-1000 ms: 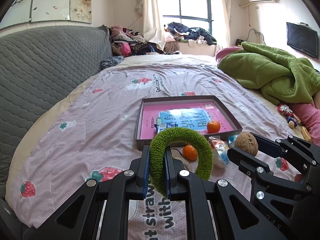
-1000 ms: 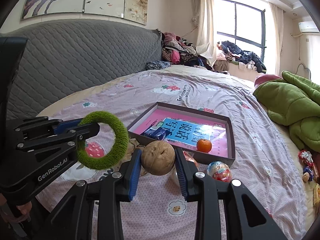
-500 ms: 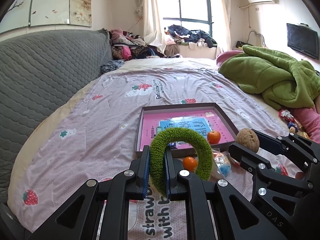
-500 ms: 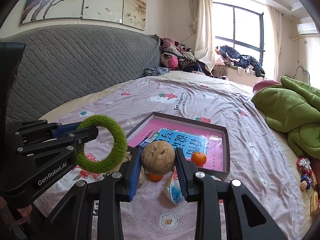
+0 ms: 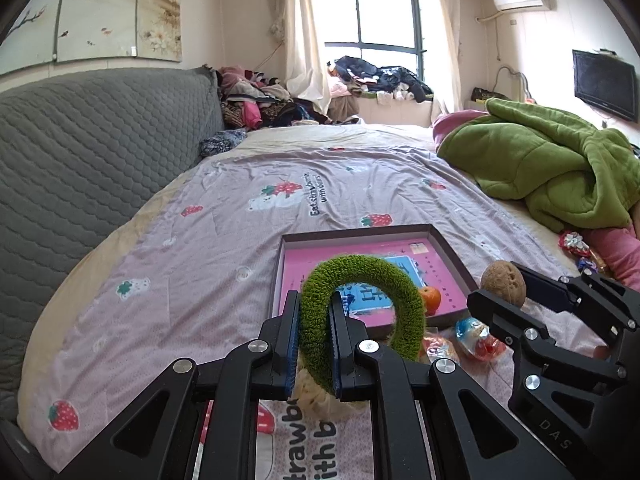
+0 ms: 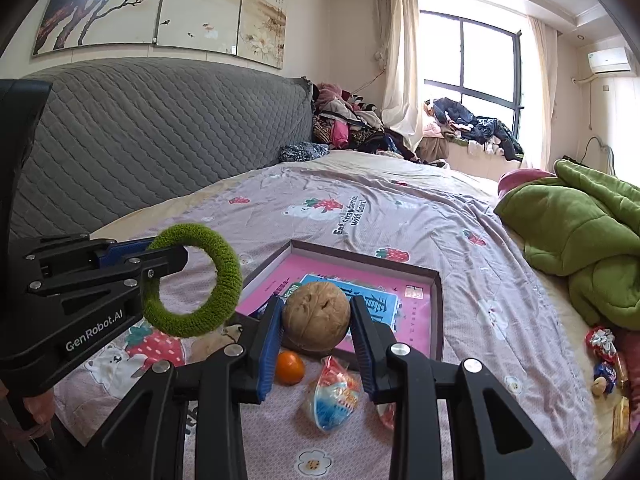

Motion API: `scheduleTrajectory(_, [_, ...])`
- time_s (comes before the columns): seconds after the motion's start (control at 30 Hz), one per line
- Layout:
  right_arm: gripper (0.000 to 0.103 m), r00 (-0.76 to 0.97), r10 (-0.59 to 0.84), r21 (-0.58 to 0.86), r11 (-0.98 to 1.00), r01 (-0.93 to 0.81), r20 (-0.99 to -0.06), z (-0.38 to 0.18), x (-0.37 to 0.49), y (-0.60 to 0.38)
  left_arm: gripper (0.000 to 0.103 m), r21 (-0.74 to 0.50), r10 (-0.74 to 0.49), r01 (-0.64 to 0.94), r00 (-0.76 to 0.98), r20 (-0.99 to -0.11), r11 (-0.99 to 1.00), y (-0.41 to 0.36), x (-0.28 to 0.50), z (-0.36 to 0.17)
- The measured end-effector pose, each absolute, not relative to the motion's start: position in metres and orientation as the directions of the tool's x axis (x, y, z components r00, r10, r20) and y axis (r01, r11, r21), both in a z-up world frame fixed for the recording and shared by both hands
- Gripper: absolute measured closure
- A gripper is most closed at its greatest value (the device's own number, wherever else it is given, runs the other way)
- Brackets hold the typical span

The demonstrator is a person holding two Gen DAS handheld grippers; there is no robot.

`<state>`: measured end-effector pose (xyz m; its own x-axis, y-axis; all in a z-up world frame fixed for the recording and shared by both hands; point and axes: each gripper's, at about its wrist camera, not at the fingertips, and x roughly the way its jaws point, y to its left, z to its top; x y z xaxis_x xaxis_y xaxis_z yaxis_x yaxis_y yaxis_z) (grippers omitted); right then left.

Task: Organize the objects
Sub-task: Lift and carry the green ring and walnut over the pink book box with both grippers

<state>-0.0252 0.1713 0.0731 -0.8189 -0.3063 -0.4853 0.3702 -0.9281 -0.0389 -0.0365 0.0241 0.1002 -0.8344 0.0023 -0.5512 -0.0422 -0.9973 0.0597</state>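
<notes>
Fingers: L gripper (image 5: 314,344) clamps green ring (image 5: 404,300); R gripper (image 6: 316,348) clamps walnut (image 6: 316,316).

The ring (image 5: 362,304) is fuzzy moss green; the walnut (image 6: 316,315) is tan-brown with darker creases; the mandarin (image 6: 289,367) is plain orange. The tray (image 6: 437,312) has dark grey-brown walls and a pink floor bearing a blue printed panel, and the bed sheet (image 5: 224,240) is pale lilac, patterned with red strawberries, white bears and dark lettering. Each tool (image 5: 315,340) (image 6: 316,350) is black with blue pads; the blanket (image 5: 552,160) is olive green and the headboard (image 6: 160,136) is grey, diamond-quilted.
</notes>
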Motion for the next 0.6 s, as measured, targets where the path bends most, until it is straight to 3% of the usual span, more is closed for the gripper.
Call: scheduleTrajectory(0.6, [0.069, -0.839, -0.305, -0.101, -0.916, 0.387, -0.45, 0.091, -0.052, 0.171, 0.09, 0.083, -0.019, -0.031, -0.841, -0.541, -0.996, 0.029, -0.073, 0.106])
